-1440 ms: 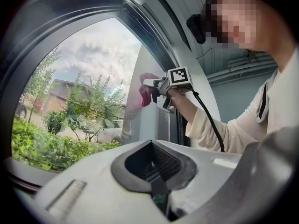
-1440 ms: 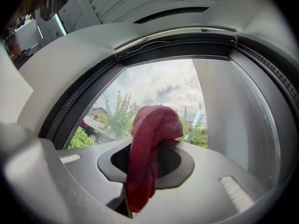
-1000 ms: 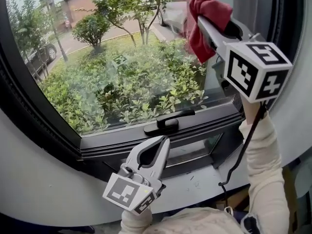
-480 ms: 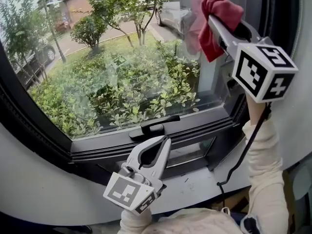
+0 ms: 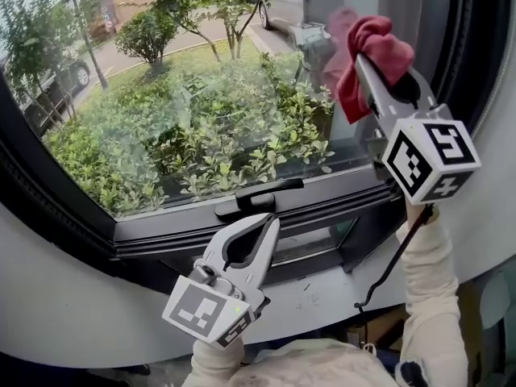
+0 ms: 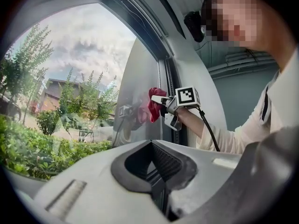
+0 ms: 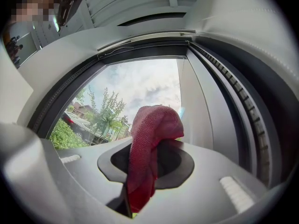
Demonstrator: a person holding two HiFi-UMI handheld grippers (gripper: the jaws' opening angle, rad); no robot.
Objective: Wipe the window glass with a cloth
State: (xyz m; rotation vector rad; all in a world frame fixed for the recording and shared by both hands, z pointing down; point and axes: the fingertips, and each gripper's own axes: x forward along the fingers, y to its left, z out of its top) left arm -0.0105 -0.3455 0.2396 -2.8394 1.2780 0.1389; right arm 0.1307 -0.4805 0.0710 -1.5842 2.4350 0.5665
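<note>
A red cloth (image 5: 367, 59) is pinched in my right gripper (image 5: 364, 48), which is shut on it and holds it against the upper right of the window glass (image 5: 177, 95). The cloth (image 7: 149, 153) hangs bunched over the shut jaws in the right gripper view. From the left gripper view the cloth (image 6: 154, 104) and right gripper (image 6: 161, 101) show against the pane by the right frame. My left gripper (image 5: 266, 224) is shut and empty, held low in front of the black window handle (image 5: 256, 201), not touching the glass.
A dark window frame (image 5: 242, 236) runs under the glass, with a grey sill (image 5: 322, 293) below. The right side frame (image 5: 472, 47) stands close beside the right gripper. A black cable (image 5: 387, 272) hangs from the right gripper along a cream sleeve (image 5: 431, 297).
My right gripper and the red cloth have slid to the right and a little down across the glass toward the right frame. The left gripper has stayed nearly still.
</note>
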